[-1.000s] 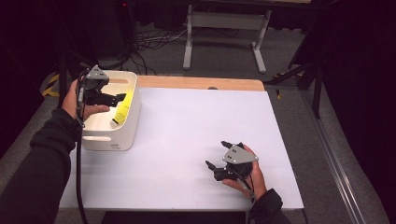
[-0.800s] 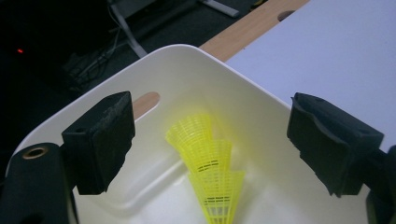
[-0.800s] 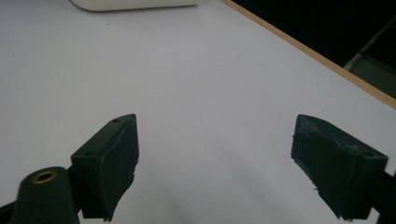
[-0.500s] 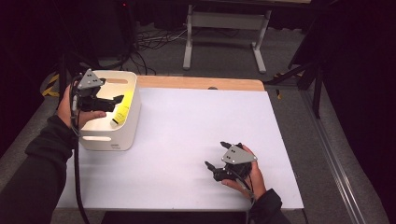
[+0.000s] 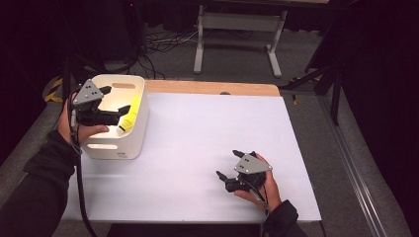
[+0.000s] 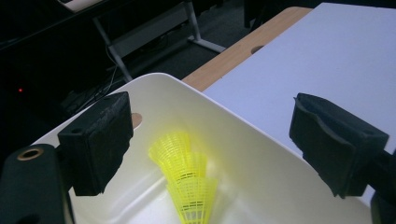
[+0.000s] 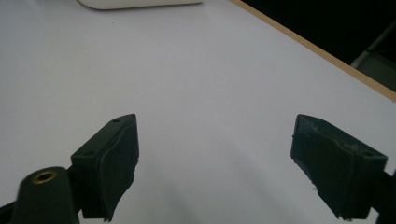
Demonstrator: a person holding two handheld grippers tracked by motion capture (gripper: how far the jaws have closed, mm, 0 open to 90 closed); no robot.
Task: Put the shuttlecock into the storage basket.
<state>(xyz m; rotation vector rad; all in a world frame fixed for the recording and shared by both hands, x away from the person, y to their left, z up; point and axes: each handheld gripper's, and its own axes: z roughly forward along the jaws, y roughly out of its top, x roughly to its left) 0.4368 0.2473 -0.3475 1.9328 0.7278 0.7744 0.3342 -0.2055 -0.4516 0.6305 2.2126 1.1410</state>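
L gripper (image 5: 114,104) is held over the white bin (image 5: 136,143) at the table's left edge, jaws spread wide w/ nothing between them. In the left gripper view its two black pads are seen well apart, framing the bin's interior from above. Inside the bin, yellow shuttlecocks (image 6: 189,184) are seen nested one into another as a short stack, leaning against the inner wall; in the high view the yellow stack (image 5: 129,116) is seen by the bin's right wall, just beside the L jaw tips. No contact btw pads and stack can be made out.

R gripper (image 5: 228,165) is held low over the white tabletop (image 5: 197,143), near the front right, well apart from the bin. Its jaws are also spread, nothing pinched. In the right gripper view only bare tabletop is seen btw the pads, w/ the bin's base (image 7: 140,3) at the top edge.
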